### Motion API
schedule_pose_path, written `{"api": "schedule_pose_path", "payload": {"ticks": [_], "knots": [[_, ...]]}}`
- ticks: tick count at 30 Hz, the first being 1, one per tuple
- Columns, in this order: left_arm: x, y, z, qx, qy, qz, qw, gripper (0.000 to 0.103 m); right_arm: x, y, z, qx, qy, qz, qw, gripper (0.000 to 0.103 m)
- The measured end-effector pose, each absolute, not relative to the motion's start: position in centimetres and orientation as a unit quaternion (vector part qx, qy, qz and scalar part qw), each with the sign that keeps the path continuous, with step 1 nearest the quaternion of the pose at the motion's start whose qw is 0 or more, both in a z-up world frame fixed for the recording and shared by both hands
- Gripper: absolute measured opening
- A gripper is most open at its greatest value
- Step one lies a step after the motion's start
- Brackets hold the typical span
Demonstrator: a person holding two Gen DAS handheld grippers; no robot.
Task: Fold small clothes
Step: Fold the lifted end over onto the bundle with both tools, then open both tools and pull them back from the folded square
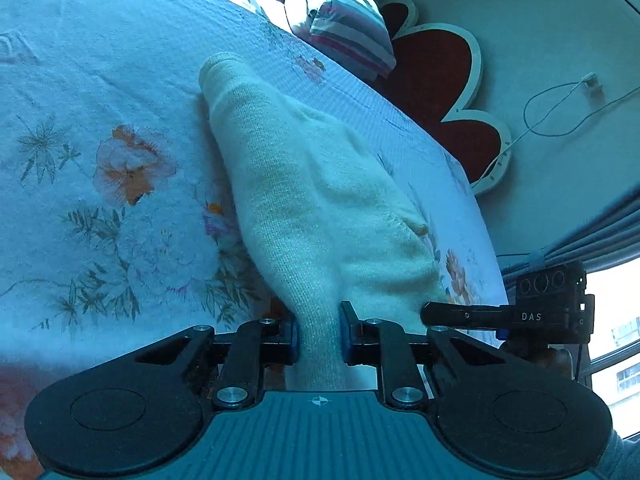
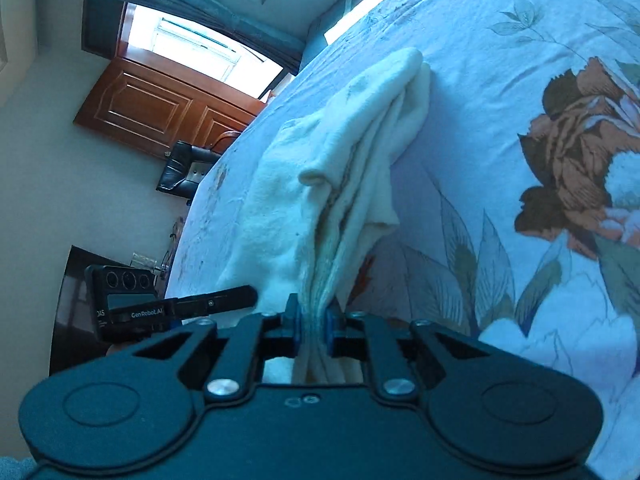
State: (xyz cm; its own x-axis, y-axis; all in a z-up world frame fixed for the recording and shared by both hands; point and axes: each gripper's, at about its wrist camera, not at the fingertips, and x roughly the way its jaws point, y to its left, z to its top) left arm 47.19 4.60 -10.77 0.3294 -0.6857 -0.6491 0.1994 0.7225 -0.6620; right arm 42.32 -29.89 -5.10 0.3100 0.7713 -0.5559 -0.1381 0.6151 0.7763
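My left gripper (image 1: 319, 334) has its jaws pinched on the near end of a cream knitted garment (image 1: 316, 184), the cloth bunched tight between the blue pads. My right gripper (image 2: 313, 330) pinches another near edge of the same garment (image 2: 340, 168), several gathered layers squeezed between its jaws. The garment lies stretched away from both grippers across the bed's flowered sheet (image 1: 100, 128), its far end resting flat on the sheet, just beside an orange flower print (image 1: 132, 168). Beyond the garment's far end, at the bed's edge, sits a striped pillow (image 1: 344, 28). In the left wrist view my right gripper shows just right of the garment.
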Motion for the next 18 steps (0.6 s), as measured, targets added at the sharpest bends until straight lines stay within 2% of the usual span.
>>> {"api": "schedule_pose_path", "payload": {"ticks": [2, 4, 5, 7, 9, 11, 14, 17, 18], "knots": [[46.4, 4.2, -12.0, -0.211, 0.533, -0.255, 0.779, 0.019, 41.1, -29.9, -5.5, 0.312, 0.524, 0.272, 0.745, 0.012], [45.8, 5.0, -12.5, -0.239, 0.526, -0.246, 0.778, 0.019, 40.5, -29.1, -6.9, 0.273, 0.548, 0.246, 0.752, 0.012], [45.6, 5.1, -12.3, -0.238, 0.522, -0.239, 0.783, 0.024, 40.3, -29.0, -7.2, 0.263, 0.543, 0.248, 0.758, 0.015], [45.1, 5.3, -10.5, -0.207, 0.482, -0.205, 0.826, 0.036, 39.8, -29.4, -6.4, 0.261, 0.528, 0.239, 0.772, 0.031], [45.2, 4.8, -8.4, -0.166, 0.424, -0.167, 0.875, 0.063, 39.0, -29.8, -3.9, 0.207, 0.468, 0.224, 0.829, 0.029], [46.7, 3.7, -7.0, -0.131, 0.384, -0.133, 0.904, 0.071, 39.5, -29.1, -1.7, 0.153, 0.418, 0.215, 0.869, 0.029], [50.1, 1.9, -7.2, -0.121, 0.389, -0.111, 0.907, 0.071, 42.2, -27.2, -0.7, 0.102, 0.371, 0.205, 0.9, 0.029], [52.5, 1.6, -9.8, -0.092, 0.434, -0.083, 0.892, 0.072, 45.2, -25.1, -2.2, 0.057, 0.381, 0.19, 0.903, 0.028], [52.6, 1.4, -10.3, -0.094, 0.433, -0.083, 0.893, 0.081, 46.6, -24.8, -3.5, 0.033, 0.41, 0.177, 0.894, 0.029]]}}
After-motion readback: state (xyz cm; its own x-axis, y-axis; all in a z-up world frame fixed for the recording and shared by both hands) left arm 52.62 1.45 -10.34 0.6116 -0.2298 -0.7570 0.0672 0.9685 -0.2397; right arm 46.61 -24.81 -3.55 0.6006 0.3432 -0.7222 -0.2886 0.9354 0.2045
